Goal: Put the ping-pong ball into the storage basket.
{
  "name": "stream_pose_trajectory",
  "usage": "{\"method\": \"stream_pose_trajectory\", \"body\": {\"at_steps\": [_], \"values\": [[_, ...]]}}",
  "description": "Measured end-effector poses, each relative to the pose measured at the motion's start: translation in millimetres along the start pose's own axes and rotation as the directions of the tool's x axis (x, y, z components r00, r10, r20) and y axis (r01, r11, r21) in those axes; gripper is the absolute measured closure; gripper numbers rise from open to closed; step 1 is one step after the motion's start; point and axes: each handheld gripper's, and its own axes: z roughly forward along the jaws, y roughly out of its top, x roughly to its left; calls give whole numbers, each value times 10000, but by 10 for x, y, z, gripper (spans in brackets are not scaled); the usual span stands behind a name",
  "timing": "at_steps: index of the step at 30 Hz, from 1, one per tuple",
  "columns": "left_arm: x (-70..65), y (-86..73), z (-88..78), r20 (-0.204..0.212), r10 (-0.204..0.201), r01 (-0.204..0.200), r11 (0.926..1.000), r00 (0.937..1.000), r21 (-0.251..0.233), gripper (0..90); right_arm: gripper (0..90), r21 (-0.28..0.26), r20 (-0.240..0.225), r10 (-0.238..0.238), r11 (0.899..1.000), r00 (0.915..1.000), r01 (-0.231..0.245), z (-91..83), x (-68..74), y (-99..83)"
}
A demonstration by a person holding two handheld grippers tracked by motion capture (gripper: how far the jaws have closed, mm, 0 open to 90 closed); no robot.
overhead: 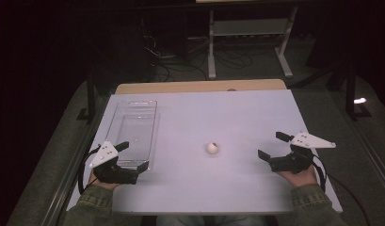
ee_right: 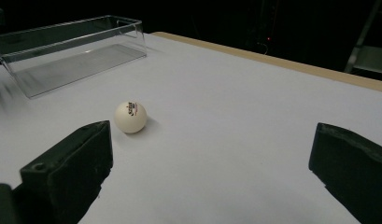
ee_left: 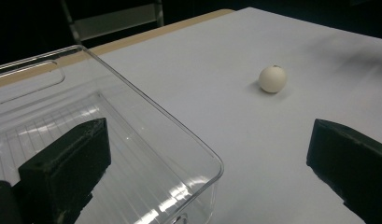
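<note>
- Small white table-tennis ball point(overhead: 212, 148) with a printed mark: lies loose on the white-topped desk point(overhead: 237, 117), about midway between the two grippers, touching neither.
- Clear rectangular plastic bin point(overhead: 132, 132): empty, on the desk's left part, well apart from the ball.
- Left gripper point(overhead: 133, 155): fingers point(ee_left: 67, 158) spread wide and released, nothing between them, poised at the bin's near end.
- Right gripper point(overhead: 274, 146): fingers point(ee_right: 72, 158) likewise released and empty, aimed toward the ball, which lies near and just ahead.
- Step in hand, as judged: the start, with the approach to the ball not yet made.
- Next move calls for: bringing one gripper's fingers to either side of the ball and closing gently, since a light round ball rolls off easily; the bin looks the likely destination.
</note>
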Motion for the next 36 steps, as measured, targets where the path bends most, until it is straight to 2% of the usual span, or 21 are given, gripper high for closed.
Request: {"method": "stream_pose_trajectory", "body": {"at_steps": [5, 19, 36], "values": [[-3, 0, 6, 36, -19, 19, 10000, 10000, 38, 0, 0, 14, -12, 5, 10000, 10000, -5, 1, 2, -1], [-27, 105, 29, 180, 417, -422, 9987, 9990, 292, 0, 0, 20, -4, -59, 10000, 10000, 59, 11, -1, -2], [-93, 488, 198, 580, 1356, -1385, 9892, 9891, 484, 0, 0, -51, 26, -46, 10000, 10000, 46, 0, -4, 1]]}}
